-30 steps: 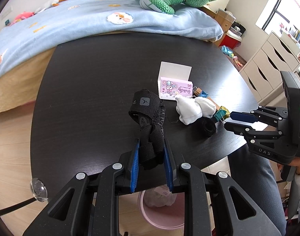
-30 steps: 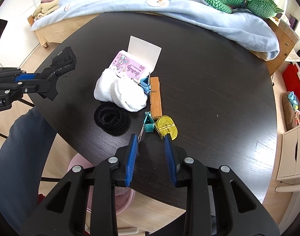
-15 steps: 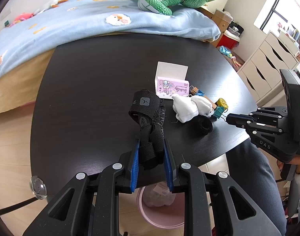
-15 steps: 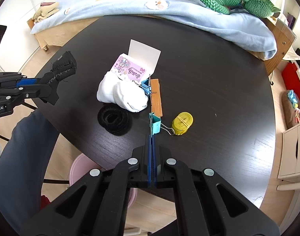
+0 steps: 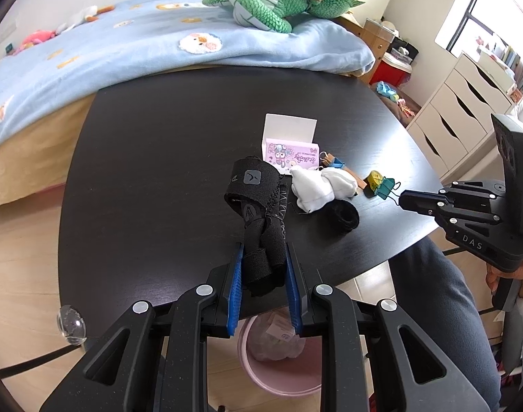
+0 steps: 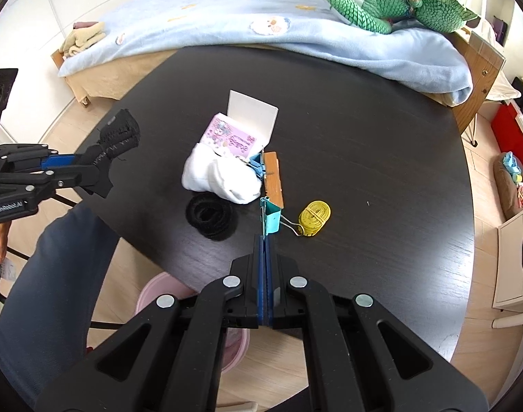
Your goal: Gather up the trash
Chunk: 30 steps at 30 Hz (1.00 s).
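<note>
Comparing with a second earlier, the right gripper (image 6: pixel 264 240) jaws had closed on the teal binder clip's (image 6: pixel 271 218) wire handle. The left gripper (image 5: pixel 263 267) jaws still gripped the black strap (image 5: pixel 259 226); both likely headed for the pink bin (image 5: pixel 278 377).

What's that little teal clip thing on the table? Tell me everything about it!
It is a teal binder clip, small and made of what looks like painted metal, with thin silver wire handles. It sits near the front edge of the dark round table. The right hand-held gripper is shut on its near wire handle. Its other wire loop reaches to the yellow coiled tape. Its far end lies at the near end of a brown wooden block; whether they touch is unclear.
</note>
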Available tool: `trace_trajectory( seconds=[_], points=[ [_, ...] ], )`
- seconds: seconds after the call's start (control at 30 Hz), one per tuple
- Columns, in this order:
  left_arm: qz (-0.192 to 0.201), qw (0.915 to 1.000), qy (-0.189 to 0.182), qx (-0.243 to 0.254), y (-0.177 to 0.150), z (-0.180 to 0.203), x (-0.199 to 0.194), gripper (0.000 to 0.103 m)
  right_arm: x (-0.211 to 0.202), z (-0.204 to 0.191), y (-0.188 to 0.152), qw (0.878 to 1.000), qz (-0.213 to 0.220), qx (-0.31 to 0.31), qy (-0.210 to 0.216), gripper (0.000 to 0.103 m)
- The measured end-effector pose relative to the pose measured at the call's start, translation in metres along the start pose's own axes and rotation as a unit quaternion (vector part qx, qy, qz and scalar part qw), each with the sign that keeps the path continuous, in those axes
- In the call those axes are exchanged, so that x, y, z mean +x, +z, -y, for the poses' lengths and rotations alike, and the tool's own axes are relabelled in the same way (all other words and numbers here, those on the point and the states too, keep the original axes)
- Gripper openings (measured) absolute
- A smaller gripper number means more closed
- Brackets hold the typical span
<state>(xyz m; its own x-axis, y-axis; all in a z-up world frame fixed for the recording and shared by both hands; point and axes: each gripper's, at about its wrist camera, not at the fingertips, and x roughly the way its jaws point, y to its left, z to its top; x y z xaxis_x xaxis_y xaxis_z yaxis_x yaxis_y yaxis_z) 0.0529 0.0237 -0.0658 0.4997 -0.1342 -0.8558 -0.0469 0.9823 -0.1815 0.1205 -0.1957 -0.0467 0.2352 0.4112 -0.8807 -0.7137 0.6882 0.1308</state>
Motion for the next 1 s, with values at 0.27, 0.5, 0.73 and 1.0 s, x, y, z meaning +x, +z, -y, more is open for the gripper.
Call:
trace_trajectory(
  seconds=[0.27, 0.5, 0.73, 1.0],
  points=[
    [0.016, 0.9995, 0.007, 0.027, -0.010, 0.014, -0.022, 0.022, -0.037, -0.020, -0.011, 1.000, 0.027, -0.011, 0.011, 0.001],
    [0.030, 0.9982, 0.013, 0.051, -0.026, 0.028, -0.041, 0.022, -0.069, -0.044, -0.026, 0.998, 0.050, -0.026, 0.020, 0.001],
    [0.044, 0.9968, 0.015, 0.064, -0.041, 0.042, -0.057, 0.022, -0.093, -0.060, -0.045, 0.997, 0.067, -0.027, 0.032, 0.001],
    [0.053, 0.9964, 0.008, 0.066, -0.064, 0.050, -0.075, 0.022, -0.105, -0.080, -0.070, 0.996, 0.064, -0.034, 0.053, 0.001]
  ],
)
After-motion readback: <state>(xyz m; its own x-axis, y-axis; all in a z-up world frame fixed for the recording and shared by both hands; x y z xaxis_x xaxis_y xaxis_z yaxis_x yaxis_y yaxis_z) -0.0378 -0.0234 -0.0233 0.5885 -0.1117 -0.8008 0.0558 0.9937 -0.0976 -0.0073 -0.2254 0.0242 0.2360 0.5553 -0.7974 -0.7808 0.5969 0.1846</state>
